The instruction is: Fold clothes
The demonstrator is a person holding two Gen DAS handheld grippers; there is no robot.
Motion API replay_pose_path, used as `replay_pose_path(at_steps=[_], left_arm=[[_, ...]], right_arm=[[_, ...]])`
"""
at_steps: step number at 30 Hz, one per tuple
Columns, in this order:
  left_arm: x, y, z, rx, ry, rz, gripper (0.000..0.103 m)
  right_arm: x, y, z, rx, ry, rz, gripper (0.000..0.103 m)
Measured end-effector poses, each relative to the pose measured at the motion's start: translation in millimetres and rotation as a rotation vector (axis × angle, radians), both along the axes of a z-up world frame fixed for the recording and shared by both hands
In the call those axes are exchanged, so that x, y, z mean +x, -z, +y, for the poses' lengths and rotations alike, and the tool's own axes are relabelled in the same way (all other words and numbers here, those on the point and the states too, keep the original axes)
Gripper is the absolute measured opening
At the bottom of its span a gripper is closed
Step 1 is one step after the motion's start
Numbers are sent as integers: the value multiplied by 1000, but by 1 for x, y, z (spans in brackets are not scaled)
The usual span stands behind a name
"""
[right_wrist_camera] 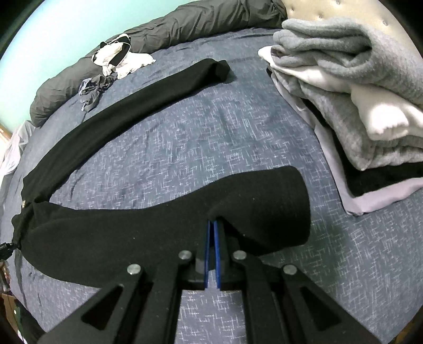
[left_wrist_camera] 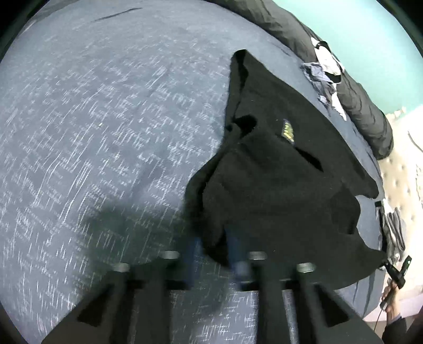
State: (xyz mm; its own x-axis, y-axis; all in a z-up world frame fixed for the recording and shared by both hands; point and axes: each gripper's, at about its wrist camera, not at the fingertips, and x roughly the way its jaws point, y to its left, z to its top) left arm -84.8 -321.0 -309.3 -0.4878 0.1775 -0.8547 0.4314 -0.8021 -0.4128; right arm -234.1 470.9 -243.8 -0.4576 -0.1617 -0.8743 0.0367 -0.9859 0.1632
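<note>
Your two grippers each pinch the one black garment (right_wrist_camera: pixel 169 227) lying on the blue bedspread (right_wrist_camera: pixel 198 137): right gripper (right_wrist_camera: pixel 212 225) on a leg, left gripper (left_wrist_camera: pixel 211 243) on its edge. One folded stack (right_wrist_camera: pixel 357 105) sits beside it; two loose small garments (right_wrist_camera: pixel 116 68) lie near the rolled dark duvet (right_wrist_camera: pixel 185 23).

A home bedroom, it seems — bed (right_wrist_camera: pixel 185 137), tufted headboard (right_wrist_camera: pixel 330 10), stacked laundry (right_wrist_camera: pixel 357 87).

Black claw (right_wrist_camera: pixel 211 225) frames, blue finger pads (right_wrist_camera: pixel 217 254), silver screws (right_wrist_camera: pixel 185 255).
</note>
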Motion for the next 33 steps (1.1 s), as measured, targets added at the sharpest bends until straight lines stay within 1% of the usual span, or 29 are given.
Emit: replay_pose_path(at_steps=[3, 7, 9, 12, 15, 18, 20, 22, 23, 24, 26, 27, 28, 29, 30, 31, 33], left_arm=[[1, -13, 2, -20, 11, 26, 6], [12, -42, -10, -14, -30, 79, 6], [15, -55, -13, -25, -28, 87, 6], [17, -64, -16, -16, -35, 95, 6], [18, -61, -14, -16, -37, 82, 6], [21, -50, -10, -6, -38, 51, 6], [22, -41, -10, 8, -39, 23, 6], [24, -37, -11, 15, -42, 10, 8], [25, -34, -11, 18, -43, 4, 10], [26, -34, -12, 17, -46, -1, 12], [27, -33, -13, 13, -51, -10, 14], [27, -32, -14, 12, -54, -14, 14], [28, -33, -15, 10, -61, -15, 14], [29, -33, -16, 9, -69, -16, 14], [30, -34, -17, 8, -77, -14, 14], [31, -36, -18, 8, -80, -12, 14], [34, -38, -20, 4, -82, -12, 14]], right_arm=[[1, -4, 0, -4, 1, 10, 3], [6, -21, 2, -32, 6, 28, 3], [12, -30, 3, -35, 1, 38, 3], [23, -29, 6, -24, -5, 27, 3], [33, -5, 10, -26, 4, -41, 3], [45, 28, 15, -17, 4, -131, 3], [54, 43, 19, -15, 8, -165, 4], [65, 47, 28, -23, 29, -168, 8], [70, 45, 34, -14, 46, -160, 8], [74, 42, 40, -15, 57, -147, 8], [77, 27, 55, -32, 74, -93, 9], [77, 21, 62, -33, 86, -69, 15], [75, 15, 68, -27, 102, -51, 25], [73, 11, 74, -29, 120, -37, 31], [70, 10, 79, -40, 137, -29, 43], [66, 10, 83, -52, 153, -24, 51], [58, 13, 88, -67, 175, -18, 53]])
